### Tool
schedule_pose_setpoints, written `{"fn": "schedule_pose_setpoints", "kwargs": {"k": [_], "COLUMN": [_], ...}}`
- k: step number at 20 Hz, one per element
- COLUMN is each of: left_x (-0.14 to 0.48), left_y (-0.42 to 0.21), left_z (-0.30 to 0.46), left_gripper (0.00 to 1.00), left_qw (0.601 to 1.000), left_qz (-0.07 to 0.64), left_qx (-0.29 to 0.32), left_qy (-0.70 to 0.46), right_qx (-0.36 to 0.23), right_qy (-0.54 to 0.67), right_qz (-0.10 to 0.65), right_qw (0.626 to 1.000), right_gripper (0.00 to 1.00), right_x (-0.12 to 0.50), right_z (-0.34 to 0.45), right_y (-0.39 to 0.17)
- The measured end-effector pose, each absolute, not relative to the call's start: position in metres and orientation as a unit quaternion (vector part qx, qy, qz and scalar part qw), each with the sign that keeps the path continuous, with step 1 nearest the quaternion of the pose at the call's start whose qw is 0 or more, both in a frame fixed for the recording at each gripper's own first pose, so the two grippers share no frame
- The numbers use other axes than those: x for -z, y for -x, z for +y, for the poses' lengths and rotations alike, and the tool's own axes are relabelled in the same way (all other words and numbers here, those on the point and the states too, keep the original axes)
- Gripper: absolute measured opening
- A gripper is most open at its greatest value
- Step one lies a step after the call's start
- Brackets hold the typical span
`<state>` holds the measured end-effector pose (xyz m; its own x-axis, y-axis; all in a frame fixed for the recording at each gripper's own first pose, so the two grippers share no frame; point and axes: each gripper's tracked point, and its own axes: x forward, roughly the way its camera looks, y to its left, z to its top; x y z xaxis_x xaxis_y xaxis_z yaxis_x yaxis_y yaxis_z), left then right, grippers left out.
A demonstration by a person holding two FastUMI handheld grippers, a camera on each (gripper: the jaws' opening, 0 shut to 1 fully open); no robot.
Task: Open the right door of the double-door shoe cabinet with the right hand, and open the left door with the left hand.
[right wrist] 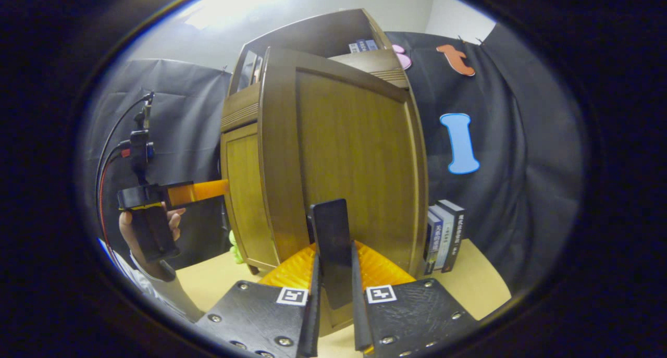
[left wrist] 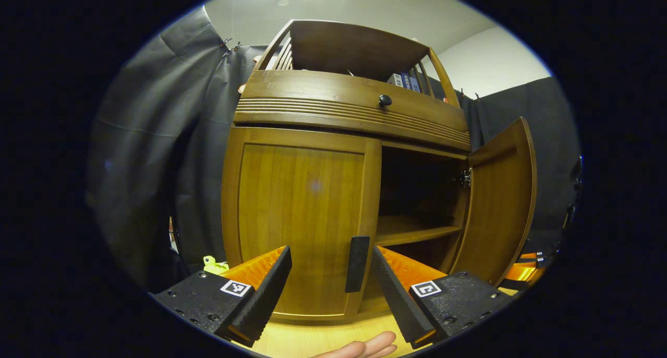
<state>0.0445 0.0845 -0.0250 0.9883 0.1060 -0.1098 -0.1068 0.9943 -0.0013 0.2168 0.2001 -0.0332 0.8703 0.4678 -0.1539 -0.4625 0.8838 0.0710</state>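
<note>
Left gripper [left wrist: 331, 290]: we note fingers spread wide, nothing held, squared up to closed left door [left wrist: 299, 222]. Black handle [left wrist: 357, 264], long axis vertical, sits dead ahead between fingertips, slightly right of centre, not yet touched. We judge straight advance, then closing, is what coming move requires. Right gripper [right wrist: 333, 295] clenched on right door handle [right wrist: 332, 251]; right door [right wrist: 359, 160] swung open.

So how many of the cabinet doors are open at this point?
1. The right door is swung open, its handle clamped in the right gripper. The left door is closed, left gripper open before it.
</note>
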Motion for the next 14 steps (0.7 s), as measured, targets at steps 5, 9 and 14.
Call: {"fn": "schedule_pose_setpoints", "kwargs": {"k": [5, 9, 14], "left_x": [0.028, 0.033, 0.039], "left_y": [-0.045, -0.049, -0.054], "left_z": [0.072, 0.071, 0.074], "left_gripper": [0.96, 0.96, 0.92], "left_qw": [0.998, 0.997, 0.996], "left_qz": [0.058, 0.064, 0.070], "left_qx": [-0.039, -0.039, -0.048], "left_qy": [0.008, 0.008, 0.002], "right_qx": [-0.154, -0.118, -0.099], "right_qy": [0.045, 0.029, -0.012], "right_qz": [0.073, 0.072, 0.073], "right_qw": [0.984, 0.990, 0.992], "right_gripper": [0.26, 0.20, 0.01], "right_x": [0.028, 0.019, 0.007], "right_z": [0.152, 0.123, 0.078], "right_y": [-0.227, -0.224, -0.230]}}
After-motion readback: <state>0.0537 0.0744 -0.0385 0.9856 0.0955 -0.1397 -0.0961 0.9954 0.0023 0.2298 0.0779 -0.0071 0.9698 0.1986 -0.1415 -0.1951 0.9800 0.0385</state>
